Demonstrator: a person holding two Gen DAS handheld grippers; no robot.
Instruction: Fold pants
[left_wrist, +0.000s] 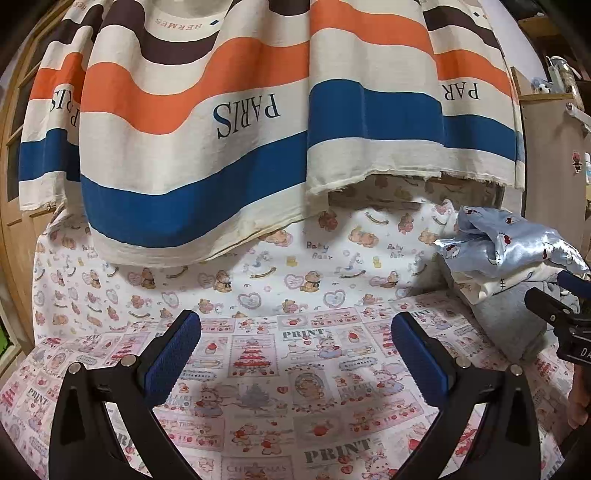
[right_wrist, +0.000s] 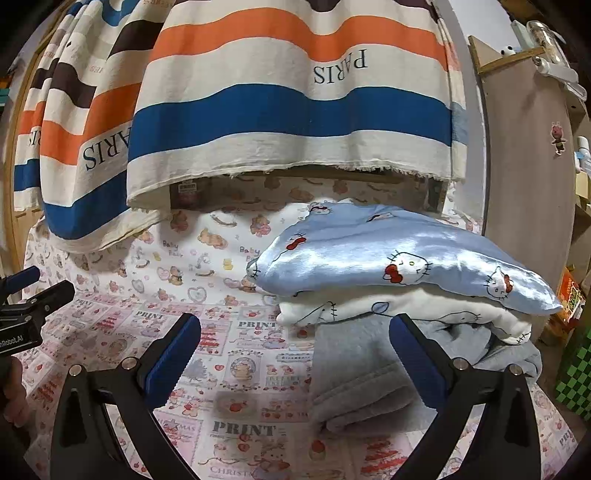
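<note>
A stack of folded clothes sits on the bed at the right. On top lie shiny light-blue Hello Kitty pants (right_wrist: 388, 254), folded; they also show in the left wrist view (left_wrist: 506, 240). Under them is a white cat-print garment (right_wrist: 406, 314), then a grey fleece garment (right_wrist: 362, 380). My right gripper (right_wrist: 295, 354) is open and empty, just in front of the stack, its right finger over the grey fleece. My left gripper (left_wrist: 295, 354) is open and empty above the bare printed sheet (left_wrist: 280, 369), left of the stack. Each gripper shows at the edge of the other's view.
A striped "PARIS" curtain (left_wrist: 221, 129) hangs over the back of the bed. A wooden cabinet (right_wrist: 528, 166) stands at the right, a wooden door frame (left_wrist: 14, 240) at the left. The teddy-bear sheet (left_wrist: 258, 277) covers the far half.
</note>
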